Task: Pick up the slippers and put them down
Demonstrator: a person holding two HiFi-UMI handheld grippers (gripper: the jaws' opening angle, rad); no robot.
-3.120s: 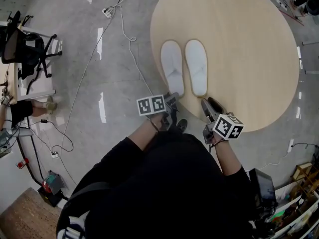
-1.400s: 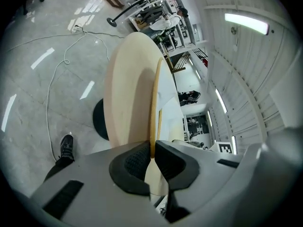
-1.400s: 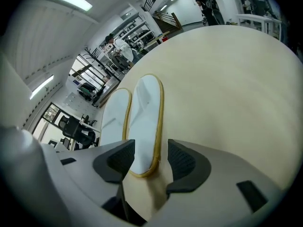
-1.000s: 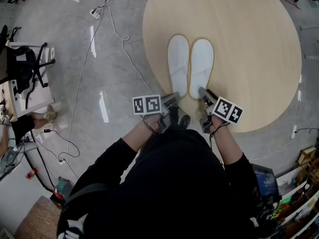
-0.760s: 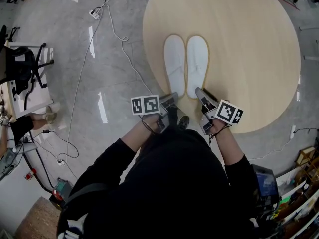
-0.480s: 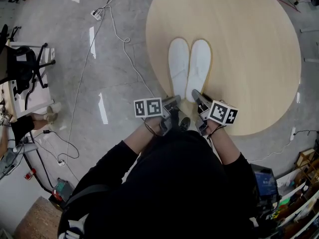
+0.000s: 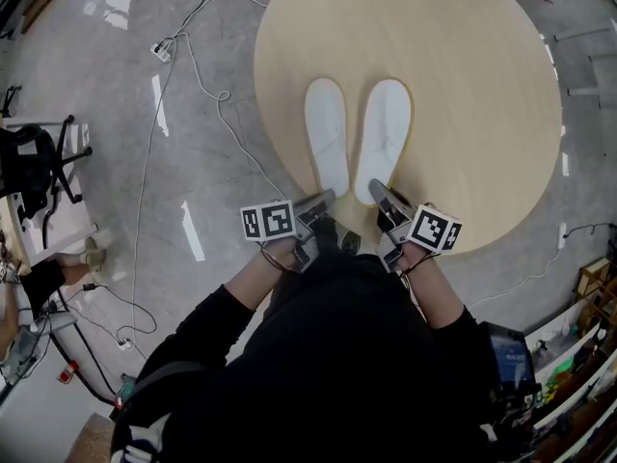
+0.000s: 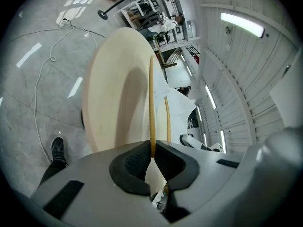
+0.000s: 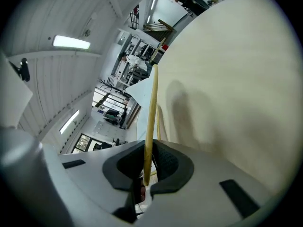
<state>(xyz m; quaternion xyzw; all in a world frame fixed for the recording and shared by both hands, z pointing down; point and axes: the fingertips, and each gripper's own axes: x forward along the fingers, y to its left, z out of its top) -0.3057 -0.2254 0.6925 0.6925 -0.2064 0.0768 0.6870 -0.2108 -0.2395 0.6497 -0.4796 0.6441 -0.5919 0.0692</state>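
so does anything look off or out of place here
Nothing spilled or damaged. Only the left slipper and right slipper on the table are slightly askew: toes fanned apart, heels closer together.

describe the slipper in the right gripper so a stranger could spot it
On the round wooden table, two white slippers sit side by side by its near edge. The right slipper has its heel between the right gripper's closing jaws; unlike the left slipper, it's broader and tilts rightward.
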